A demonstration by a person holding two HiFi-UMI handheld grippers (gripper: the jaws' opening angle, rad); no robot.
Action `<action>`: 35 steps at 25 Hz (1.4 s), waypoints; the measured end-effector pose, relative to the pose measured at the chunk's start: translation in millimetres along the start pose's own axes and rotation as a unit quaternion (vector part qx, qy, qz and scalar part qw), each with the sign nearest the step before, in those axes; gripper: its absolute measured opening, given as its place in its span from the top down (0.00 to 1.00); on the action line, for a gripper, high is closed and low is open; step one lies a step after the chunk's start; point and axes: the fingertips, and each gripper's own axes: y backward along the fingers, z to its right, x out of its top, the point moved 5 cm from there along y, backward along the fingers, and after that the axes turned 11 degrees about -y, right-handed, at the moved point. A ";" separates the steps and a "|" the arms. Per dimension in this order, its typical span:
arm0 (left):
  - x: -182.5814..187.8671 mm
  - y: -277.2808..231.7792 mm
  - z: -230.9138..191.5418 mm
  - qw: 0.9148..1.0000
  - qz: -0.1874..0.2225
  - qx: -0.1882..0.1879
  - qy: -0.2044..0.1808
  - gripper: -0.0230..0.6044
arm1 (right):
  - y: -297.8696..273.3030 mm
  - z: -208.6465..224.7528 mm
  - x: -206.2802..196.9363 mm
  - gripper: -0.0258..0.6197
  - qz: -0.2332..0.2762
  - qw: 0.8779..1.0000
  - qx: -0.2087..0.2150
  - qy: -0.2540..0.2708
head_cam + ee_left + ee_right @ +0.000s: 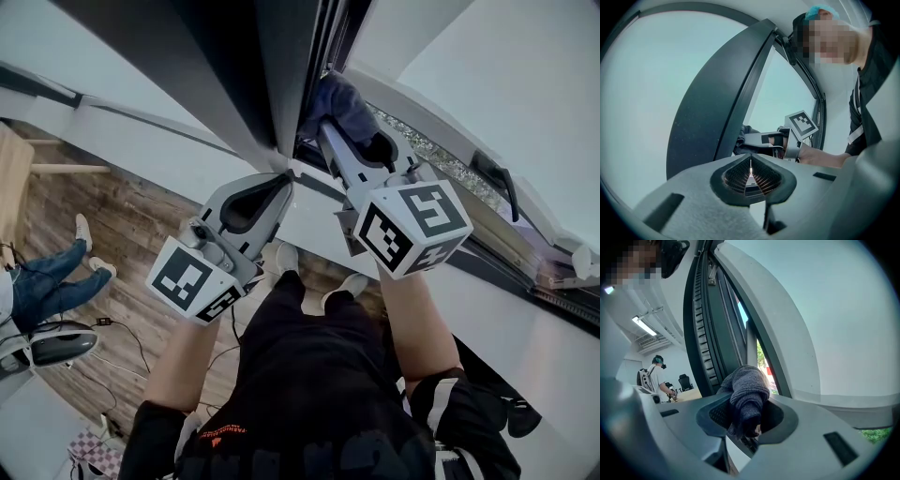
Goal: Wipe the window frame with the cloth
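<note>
A grey-blue knitted cloth (342,103) is bunched in my right gripper (330,131), which is shut on it and holds it against the dark window frame (314,56) at the gap beside the open sash (246,75). In the right gripper view the cloth (749,385) bulges out of the jaws of the right gripper (747,405), in front of the ribbed frame track (701,329). My left gripper (284,176) is shut with nothing in it, its tips at the sash's lower edge. The left gripper view shows its shut tips (750,161), the dark sash (712,108) and the cloth-holding gripper (776,139) beyond.
A white sill (534,337) runs to the right under the window, with a dark handle (497,173) on the outer sash. Below lies a wooden floor (122,225). A seated person's legs (42,281) and a grey device (61,345) are at the left. Another person (656,373) stands far off.
</note>
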 end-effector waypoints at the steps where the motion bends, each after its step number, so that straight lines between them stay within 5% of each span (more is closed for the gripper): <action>1: -1.7 -0.4 0.0 1.000 -0.002 -0.001 0.001 0.93 | -0.8 1.4 -2.4 0.77 -0.002 1.000 -0.001 -0.002; 35: -42.7 -2.0 0.5 0.999 -0.031 -0.012 0.034 0.93 | -29.3 42.8 -91.7 0.78 -0.098 0.993 -0.048 -0.052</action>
